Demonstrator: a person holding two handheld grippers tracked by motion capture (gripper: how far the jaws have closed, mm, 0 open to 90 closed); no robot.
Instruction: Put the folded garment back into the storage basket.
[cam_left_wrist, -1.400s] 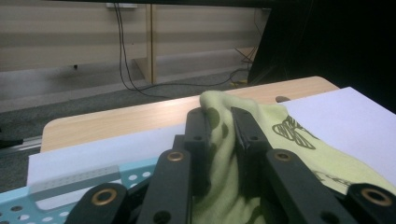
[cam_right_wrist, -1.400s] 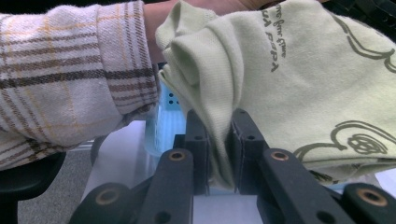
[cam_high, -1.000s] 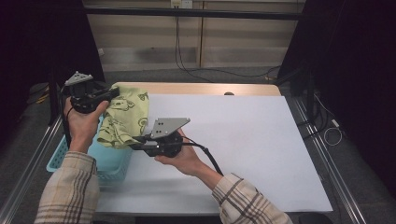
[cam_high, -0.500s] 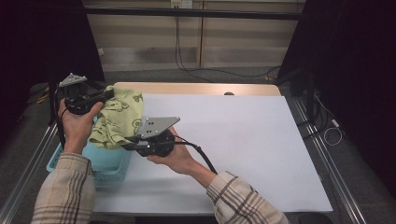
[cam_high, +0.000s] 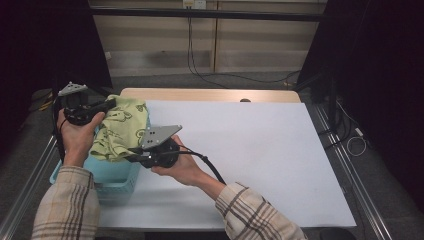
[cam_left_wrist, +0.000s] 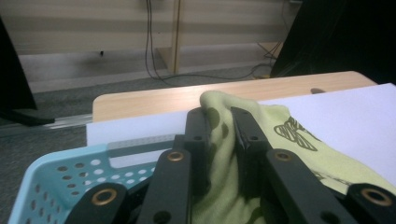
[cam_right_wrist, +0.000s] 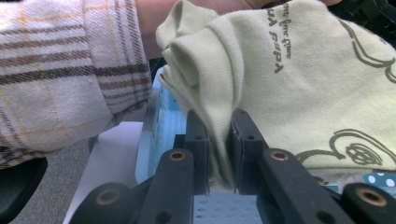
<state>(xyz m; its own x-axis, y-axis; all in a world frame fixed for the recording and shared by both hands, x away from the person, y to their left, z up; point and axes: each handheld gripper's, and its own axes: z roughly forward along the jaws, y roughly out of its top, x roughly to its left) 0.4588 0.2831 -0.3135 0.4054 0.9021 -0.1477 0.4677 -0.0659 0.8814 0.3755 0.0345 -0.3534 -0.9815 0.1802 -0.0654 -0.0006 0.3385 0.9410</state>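
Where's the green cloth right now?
In the high view the green cloth hangs at the table's left edge above the blue basket, pinched between the left gripper and the right gripper.

Both tools (cam_high: 112, 104) (cam_high: 131, 152) clamped, forearms raised

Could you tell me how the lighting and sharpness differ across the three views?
High view: dim, dark at both sides, the white table sheet brightest. Left gripper view: the green cloth and black jaws close up and soft. Right gripper view: evenly lit, cloth print sharp, plaid sleeve slightly soft.
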